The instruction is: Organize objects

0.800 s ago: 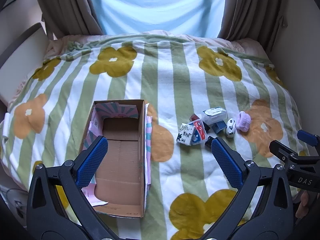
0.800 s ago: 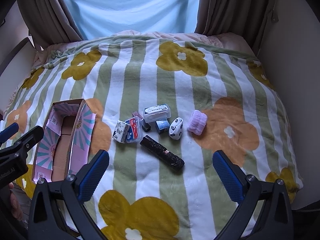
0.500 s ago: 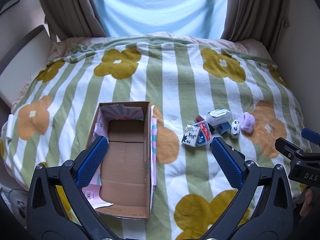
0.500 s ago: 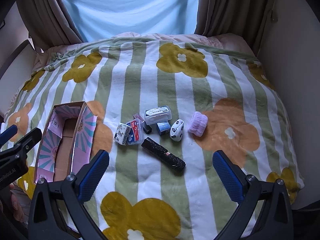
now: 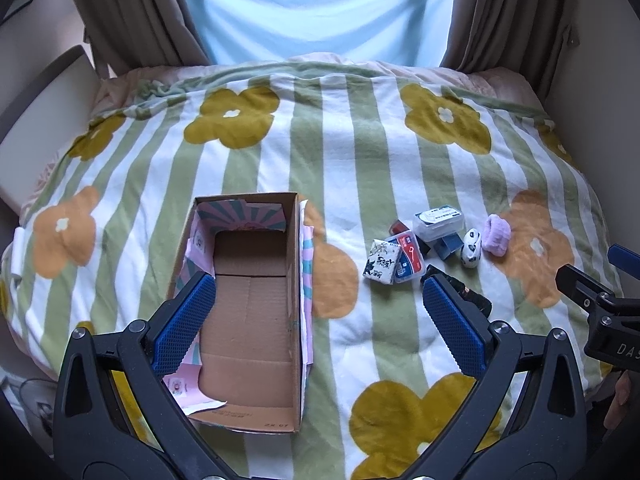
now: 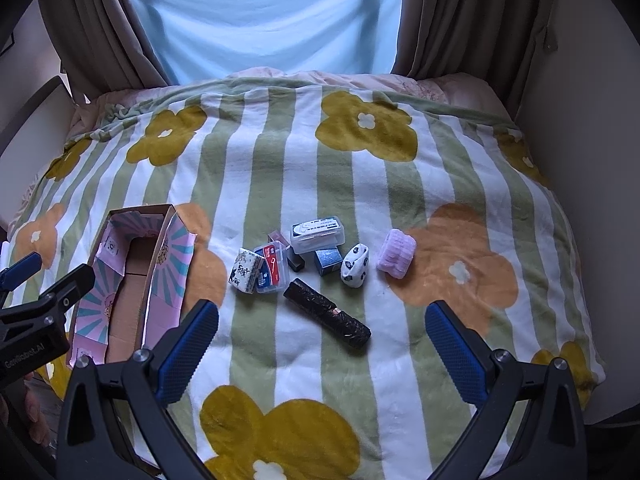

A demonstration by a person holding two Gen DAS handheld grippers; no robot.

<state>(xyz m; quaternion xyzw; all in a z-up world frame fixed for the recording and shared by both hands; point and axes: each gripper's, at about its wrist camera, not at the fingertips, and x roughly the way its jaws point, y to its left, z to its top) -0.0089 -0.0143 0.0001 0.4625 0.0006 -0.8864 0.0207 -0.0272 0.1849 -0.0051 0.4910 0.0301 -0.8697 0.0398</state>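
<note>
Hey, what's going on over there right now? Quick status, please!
Left gripper and right gripper: jaws wide open, empty. Cardboard box empty; small items clustered on blanket. Nothing blocking.

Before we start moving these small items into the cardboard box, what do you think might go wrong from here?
1. The items are bunched tightly: the clear plastic case rests on the blue box, so a wide-open right tool may knock neighbours.
2. The dark tube and spotted pouch are rounded and could roll on the soft blanket.
3. The cardboard box has loose pink flaps that could catch an item, or the light box may shift.
</note>
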